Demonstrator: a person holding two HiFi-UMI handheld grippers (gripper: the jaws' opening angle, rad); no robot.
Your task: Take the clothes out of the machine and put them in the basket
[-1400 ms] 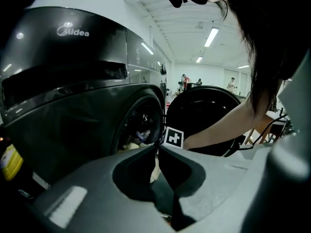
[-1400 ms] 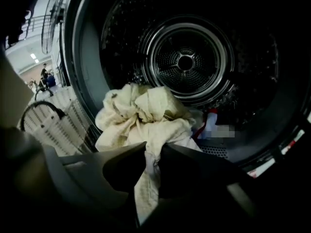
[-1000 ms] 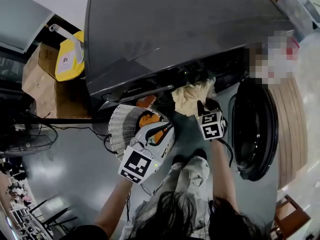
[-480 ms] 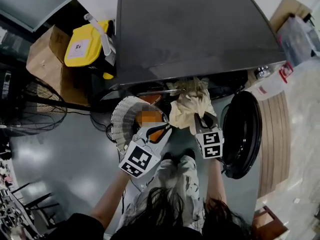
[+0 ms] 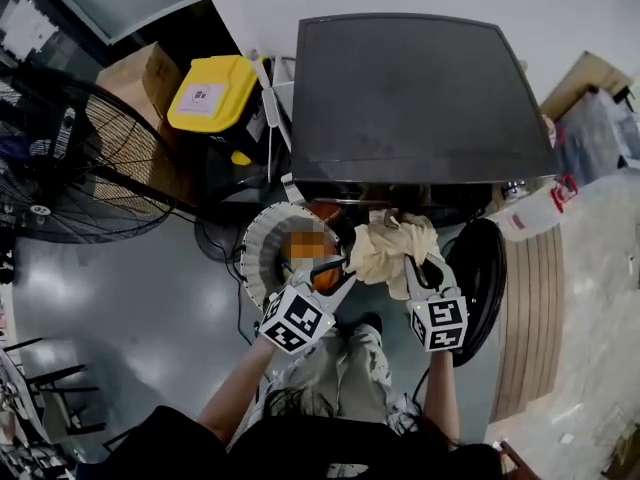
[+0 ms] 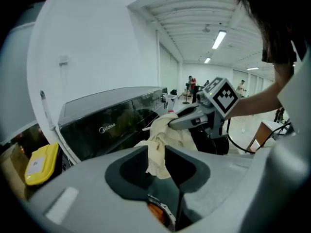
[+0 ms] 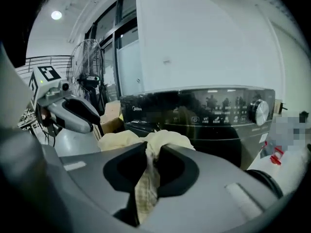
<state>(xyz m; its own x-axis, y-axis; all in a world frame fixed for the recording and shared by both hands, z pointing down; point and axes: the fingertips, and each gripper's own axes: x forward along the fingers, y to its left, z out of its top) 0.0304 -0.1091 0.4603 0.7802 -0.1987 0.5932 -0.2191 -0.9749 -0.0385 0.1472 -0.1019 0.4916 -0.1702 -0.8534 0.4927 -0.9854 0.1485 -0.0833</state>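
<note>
a crumpled cream cloth [image 5: 385, 250] is held in the air before the black front-loading washing machine [image 5: 420, 98] — pinched tight by the fingers of the right gripper [image 5: 415, 263], a hanging fold caught between the fingers of the left gripper [image 5: 338, 266] — just beside the white slatted round basket [image 5: 258, 258].

Cloth [image 5: 392, 250] cream with a faint check on one fold, machine [image 5: 420, 98] glossy black, basket [image 5: 258, 258] white, orange item [image 6: 156, 216] inside, box lid [image 5: 208, 93] yellow, left gripper [image 5: 340, 266] and right gripper [image 5: 412, 260] grey, marker cubes [image 5: 298, 320] black-and-white, floor [image 5: 150, 308] grey.
</note>
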